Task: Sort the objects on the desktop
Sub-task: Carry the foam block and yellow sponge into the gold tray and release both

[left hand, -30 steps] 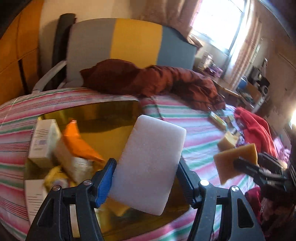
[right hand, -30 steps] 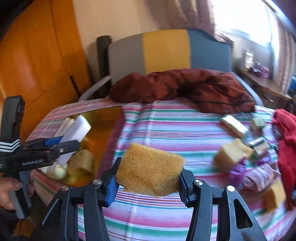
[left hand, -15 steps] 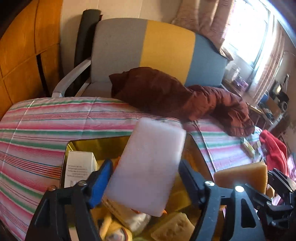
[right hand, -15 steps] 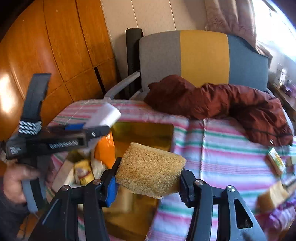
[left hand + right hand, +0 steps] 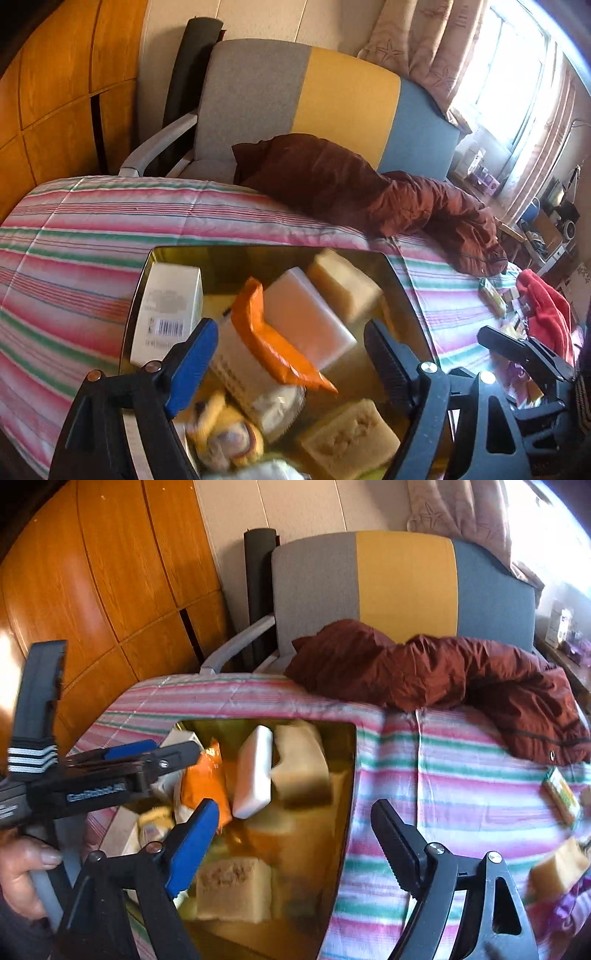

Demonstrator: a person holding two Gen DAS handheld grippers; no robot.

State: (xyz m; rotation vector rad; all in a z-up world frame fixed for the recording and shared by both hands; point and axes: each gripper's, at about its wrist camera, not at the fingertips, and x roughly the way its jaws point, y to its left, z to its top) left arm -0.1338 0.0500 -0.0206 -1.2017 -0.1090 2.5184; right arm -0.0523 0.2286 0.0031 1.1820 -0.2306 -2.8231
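A gold tin box (image 5: 258, 252) lies on the striped cloth and holds several items. Over it my left gripper (image 5: 290, 328) has jaws opening wide with nothing between them. The white sponge (image 5: 306, 317) lies below it in the box, leaning on an orange packet (image 5: 273, 343). My right gripper (image 5: 291, 845) is also opening, empty, above the gold box (image 5: 354, 760). The yellow sponge (image 5: 301, 768) is blurred beside the white sponge (image 5: 255, 768) inside. From the left my left gripper (image 5: 166, 751) reaches in, held by a hand (image 5: 22, 871).
A white carton (image 5: 166, 302) and another yellow sponge (image 5: 347, 439) also lie in the box. A brown jacket (image 5: 443, 668) drapes over the table's far edge before a chair (image 5: 402, 583). Loose items lie at the right: a sponge (image 5: 557, 867), a packet (image 5: 561, 797), a red cloth (image 5: 546, 314).
Both grippers moved left over the box and opened. The white sponge left the left jaws and the yellow sponge left the right jaws; both now lie in the box.
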